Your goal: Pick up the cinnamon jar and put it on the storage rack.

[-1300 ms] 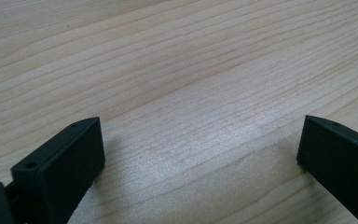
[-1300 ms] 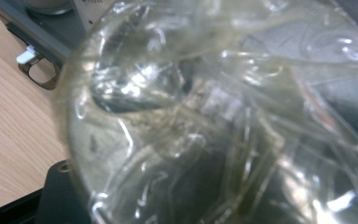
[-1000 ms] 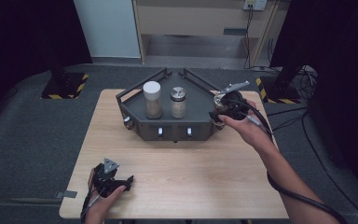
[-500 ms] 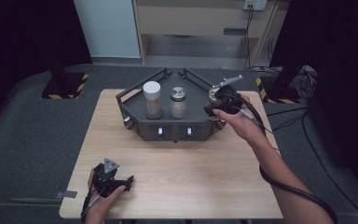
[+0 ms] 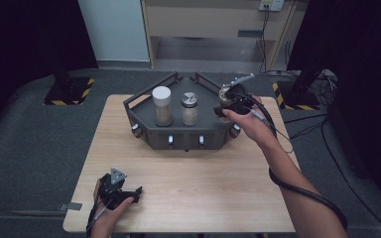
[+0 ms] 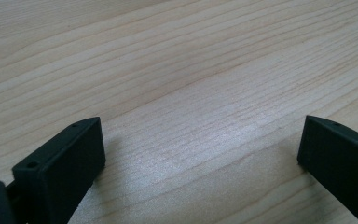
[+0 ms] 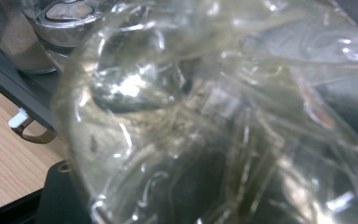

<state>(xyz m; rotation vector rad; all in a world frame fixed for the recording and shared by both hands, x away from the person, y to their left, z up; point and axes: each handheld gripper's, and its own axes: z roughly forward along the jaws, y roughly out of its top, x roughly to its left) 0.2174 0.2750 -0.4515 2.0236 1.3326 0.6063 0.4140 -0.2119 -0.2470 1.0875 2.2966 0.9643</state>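
Note:
My right gripper (image 5: 231, 106) is shut on a clear glass bottle (image 5: 226, 94) with a slanted metal spout (image 5: 241, 79), held over the right end of the black rack (image 5: 178, 140). Close up in the right gripper view, the glass bottle (image 7: 223, 121) has a black jaw at its lower left. In the rack stand a white-lidded jar (image 5: 162, 106) and a metal-lidded jar (image 5: 189, 107), both with brownish contents. My left gripper (image 5: 123, 194) rests on the wooden table (image 5: 203, 183) near its front left corner. In its own view the left gripper (image 6: 200, 135) is open over bare wood.
The rack has small knobs along its front wall (image 5: 170, 141). A cable (image 5: 297, 186) trails from the right gripper along the forearm. Dark floor mats surround the table; a pale cabinet (image 5: 203, 25) stands behind.
The right gripper has carried the glass bottle leftward and a little farther back, over the rack's right end. The left gripper has stayed put.

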